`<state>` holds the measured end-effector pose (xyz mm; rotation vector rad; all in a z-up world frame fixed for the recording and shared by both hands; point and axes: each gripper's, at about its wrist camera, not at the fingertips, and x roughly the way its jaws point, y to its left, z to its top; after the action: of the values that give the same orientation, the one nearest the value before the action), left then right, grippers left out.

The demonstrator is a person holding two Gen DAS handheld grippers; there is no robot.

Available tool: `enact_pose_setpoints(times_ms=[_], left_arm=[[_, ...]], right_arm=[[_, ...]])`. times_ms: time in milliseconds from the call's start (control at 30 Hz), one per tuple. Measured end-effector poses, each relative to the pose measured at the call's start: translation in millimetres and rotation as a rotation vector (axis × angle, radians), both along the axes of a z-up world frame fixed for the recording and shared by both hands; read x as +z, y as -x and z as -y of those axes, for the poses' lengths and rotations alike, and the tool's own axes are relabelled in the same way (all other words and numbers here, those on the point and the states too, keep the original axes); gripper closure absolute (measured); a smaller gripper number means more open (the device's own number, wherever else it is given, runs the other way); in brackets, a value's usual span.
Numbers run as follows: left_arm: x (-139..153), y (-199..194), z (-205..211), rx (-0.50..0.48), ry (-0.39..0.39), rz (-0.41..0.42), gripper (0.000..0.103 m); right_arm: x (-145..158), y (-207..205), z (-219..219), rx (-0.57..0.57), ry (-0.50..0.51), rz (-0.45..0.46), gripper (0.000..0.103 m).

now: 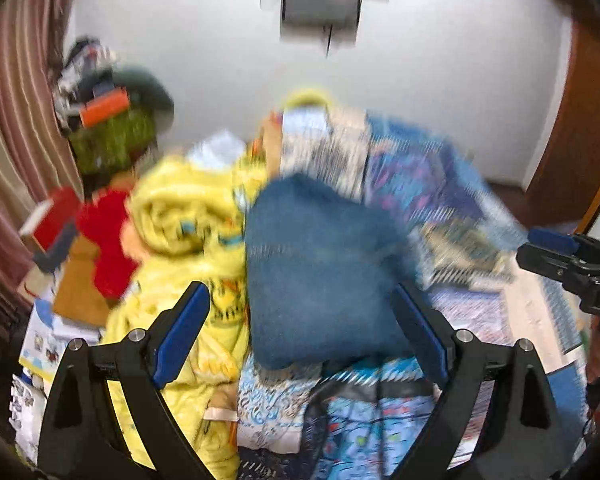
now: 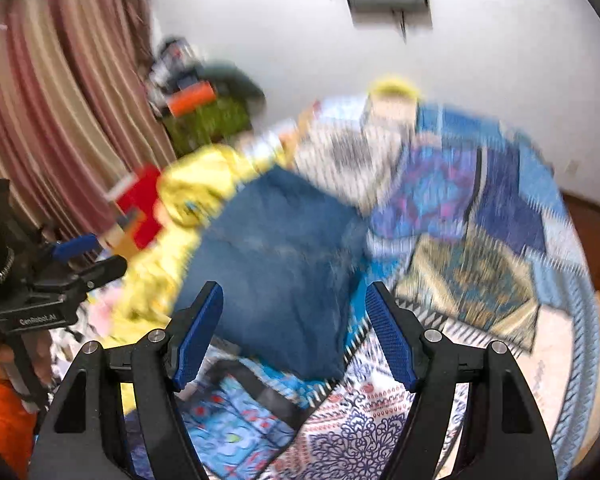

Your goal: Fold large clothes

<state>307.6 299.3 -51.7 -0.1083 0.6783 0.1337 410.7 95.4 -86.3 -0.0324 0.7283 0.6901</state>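
One folded blue denim garment (image 1: 320, 264) lies on the patterned bedspread (image 2: 380, 432), beside one crumpled yellow blanket (image 1: 180, 216). Left tongs (image 1: 300, 336) and right tongs (image 2: 296, 336): both wide, empty, ribbed blue pads.

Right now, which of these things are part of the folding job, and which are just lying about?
Part of the job:
- blue folded garment
- left gripper, jaws open
- right gripper, jaws open

Lying about:
- yellow blanket
- red box
- patterned bedspread
- striped curtain
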Motion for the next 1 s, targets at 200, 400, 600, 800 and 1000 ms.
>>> enact_pose_setpoints(times_ms=[200, 400, 600, 800, 1000], left_arm=[[79.7, 79.2, 33.9, -0.029, 0.009, 0.282, 0.011], [110.7, 152.2, 65.9, -0.005, -0.017, 0.478, 0.011], [110.8, 202.2, 100.8, 0.011, -0.066, 0.581, 0.011], [103.9, 221.1, 121.0, 0.042, -0.102, 0.610, 0.003], [98.0, 223.7, 127.9, 0.064, -0.107, 0.595, 0.001]], right_arm=[[75.5, 78.7, 29.5, 0.012, -0.139, 0.227, 0.032], [105.5, 148.5, 55.7, -0.007, -0.246, 0.383, 0.032], [106.1, 191.4, 64.6, -0.026, -0.287, 0.464, 0.032], [96.5, 203.6, 59.2, -0.076, -0.247, 0.510, 0.021], [96.7, 206.1, 59.8, -0.110, -0.212, 0.535, 0.007]])
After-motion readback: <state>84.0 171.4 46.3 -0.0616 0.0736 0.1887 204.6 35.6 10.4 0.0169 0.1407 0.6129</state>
